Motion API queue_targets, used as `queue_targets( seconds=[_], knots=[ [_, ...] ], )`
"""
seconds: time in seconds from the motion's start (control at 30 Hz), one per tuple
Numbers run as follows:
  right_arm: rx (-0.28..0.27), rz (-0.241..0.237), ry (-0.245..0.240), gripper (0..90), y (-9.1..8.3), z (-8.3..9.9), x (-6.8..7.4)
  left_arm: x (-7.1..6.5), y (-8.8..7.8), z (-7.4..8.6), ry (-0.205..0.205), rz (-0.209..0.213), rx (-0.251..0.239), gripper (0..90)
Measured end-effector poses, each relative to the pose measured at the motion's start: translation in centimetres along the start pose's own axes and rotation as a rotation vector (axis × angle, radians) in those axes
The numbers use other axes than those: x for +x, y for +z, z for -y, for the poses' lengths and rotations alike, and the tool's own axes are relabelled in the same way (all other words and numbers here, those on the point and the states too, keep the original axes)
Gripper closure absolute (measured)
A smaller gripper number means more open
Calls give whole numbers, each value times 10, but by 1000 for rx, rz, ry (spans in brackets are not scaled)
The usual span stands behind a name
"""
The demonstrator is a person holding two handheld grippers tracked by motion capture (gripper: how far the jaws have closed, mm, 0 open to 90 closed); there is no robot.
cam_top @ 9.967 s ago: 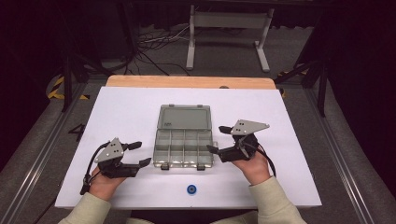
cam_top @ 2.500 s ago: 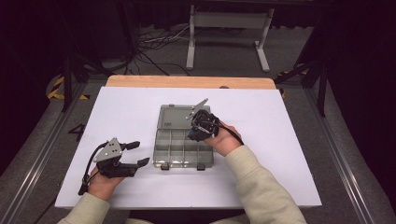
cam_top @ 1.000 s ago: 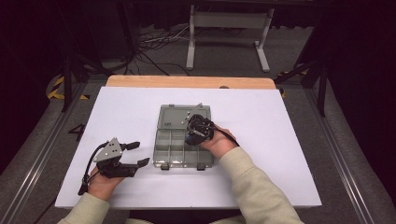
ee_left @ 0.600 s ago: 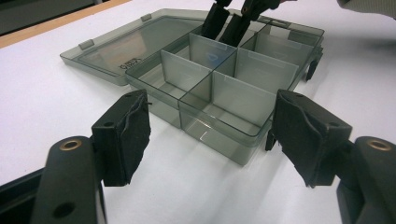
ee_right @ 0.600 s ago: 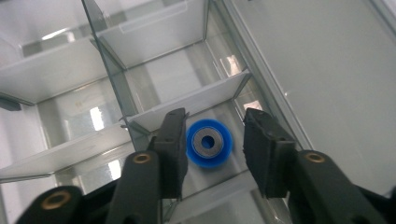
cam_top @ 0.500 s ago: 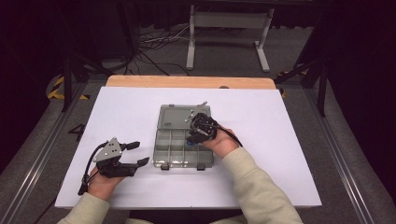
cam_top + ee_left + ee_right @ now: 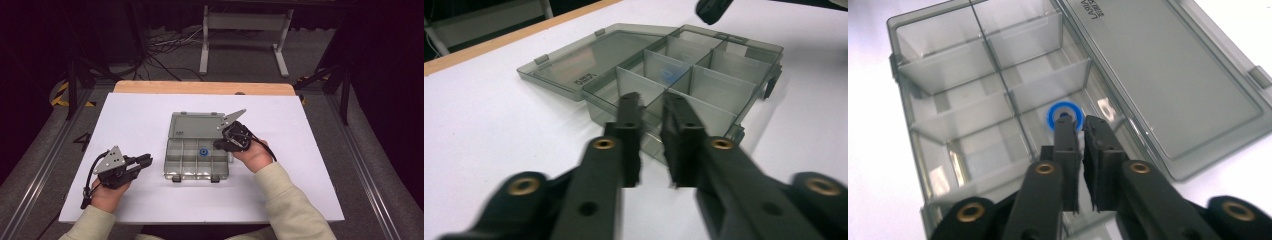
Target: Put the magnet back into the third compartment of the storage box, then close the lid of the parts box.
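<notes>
Now blue ring (image 7: 203, 152) left in box (image 7: 196, 169), right gripper (image 7: 223, 145) withdrawn, both jaws just closed empty

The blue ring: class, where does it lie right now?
In the high view the blue ring lies inside a middle compartment of the open organizer box, just left of the right gripper.

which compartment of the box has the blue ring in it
The blue ring lies in a middle compartment of the box, in the row next to the open lid. The other compartments look empty. The right gripper is beside it.
</notes>
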State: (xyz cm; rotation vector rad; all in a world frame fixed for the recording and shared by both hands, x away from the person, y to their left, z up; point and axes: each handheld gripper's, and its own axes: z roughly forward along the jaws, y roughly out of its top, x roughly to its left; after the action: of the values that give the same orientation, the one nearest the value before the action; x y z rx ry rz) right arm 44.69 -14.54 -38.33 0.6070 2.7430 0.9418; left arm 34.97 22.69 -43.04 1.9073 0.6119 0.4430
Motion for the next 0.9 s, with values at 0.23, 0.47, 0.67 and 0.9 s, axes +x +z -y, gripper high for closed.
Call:
queue_targets(
  seconds=[0.23,0.47,0.67,0.9],
  knots=[
    [-21,16,8,900,-17,14,0,2,6,-10,10,5,54,897],
    [-20,40,23,900,-24,18,-5,12,14,-29,3,20,113,897],
    [-12,53,43,900,-25,19,-15,22,31,-46,44,33,181,897],
    [12,63,33,900,-24,18,-26,44,45,-58,3,14,228,897]
  ],
)
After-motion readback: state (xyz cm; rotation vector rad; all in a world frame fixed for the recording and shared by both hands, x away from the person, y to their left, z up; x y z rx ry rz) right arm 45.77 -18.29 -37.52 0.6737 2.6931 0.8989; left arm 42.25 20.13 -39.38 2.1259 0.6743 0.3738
